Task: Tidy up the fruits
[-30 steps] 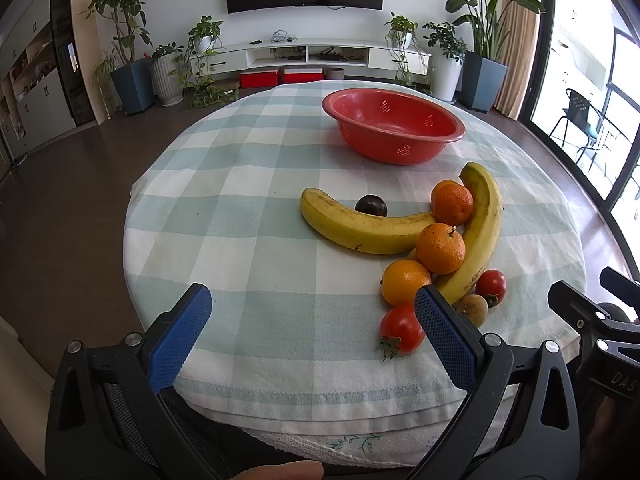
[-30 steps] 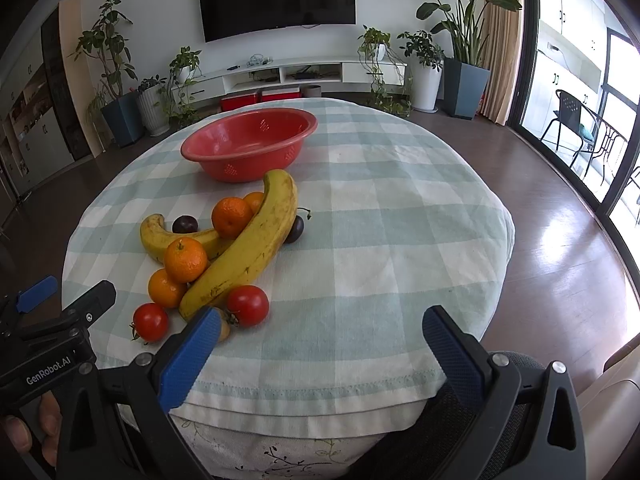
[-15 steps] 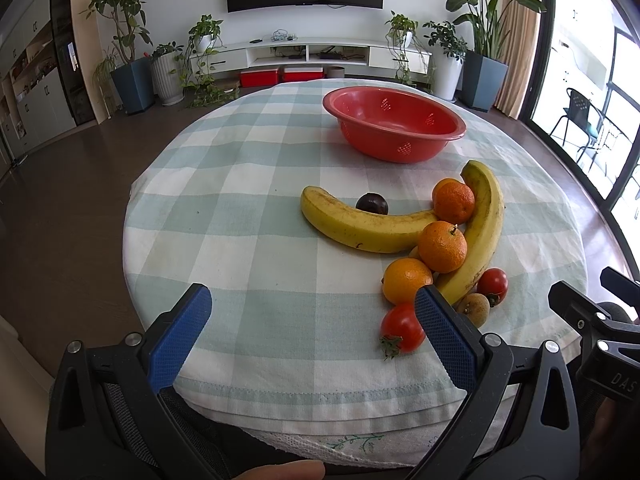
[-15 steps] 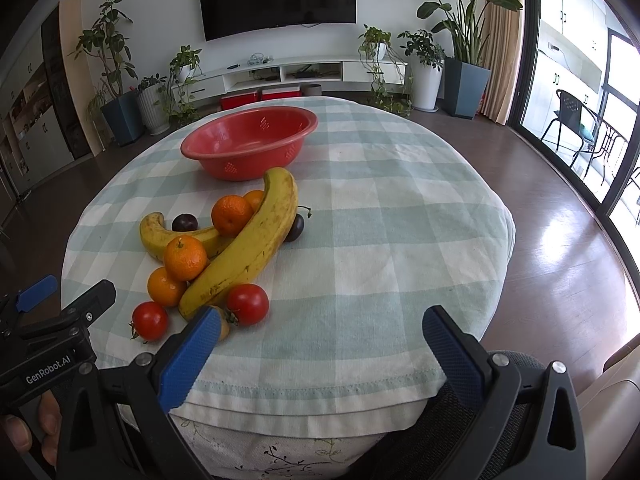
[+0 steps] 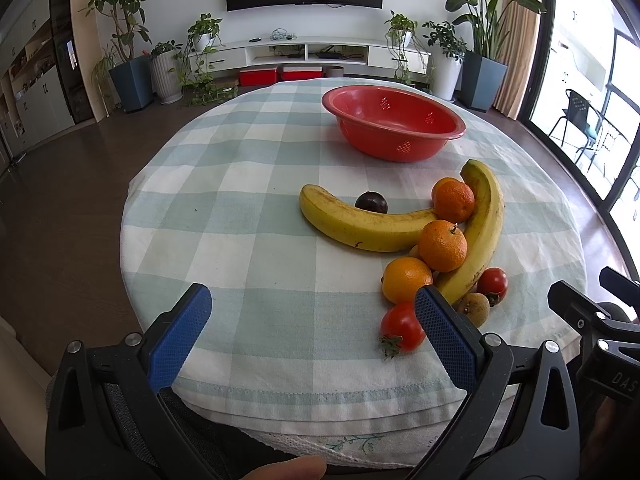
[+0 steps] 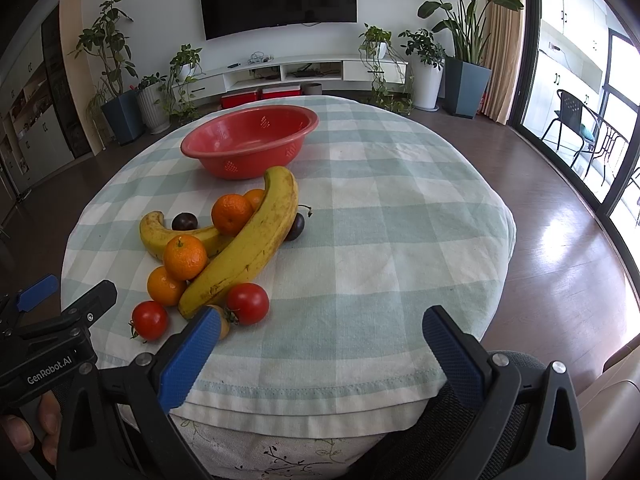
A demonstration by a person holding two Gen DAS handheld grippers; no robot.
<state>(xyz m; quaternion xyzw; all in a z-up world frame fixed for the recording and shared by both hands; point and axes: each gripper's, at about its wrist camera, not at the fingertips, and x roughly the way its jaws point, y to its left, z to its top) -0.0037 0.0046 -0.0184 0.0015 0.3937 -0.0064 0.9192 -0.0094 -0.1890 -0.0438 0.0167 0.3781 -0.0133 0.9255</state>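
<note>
Both grippers, left gripper (image 5: 308,328) and right gripper (image 6: 320,344), are hanging wide apart, empty; fruit pile (image 6: 224,256) is sitting at 10 o'clock, red bowl (image 6: 248,140) at 11.

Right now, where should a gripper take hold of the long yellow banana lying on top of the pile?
Grip the long yellow banana across its mid-body, from above, fingers spanning its width. It rests on the oranges and the other banana; its right flank is mostly clear. The right gripper, open, seems nearer.
</note>
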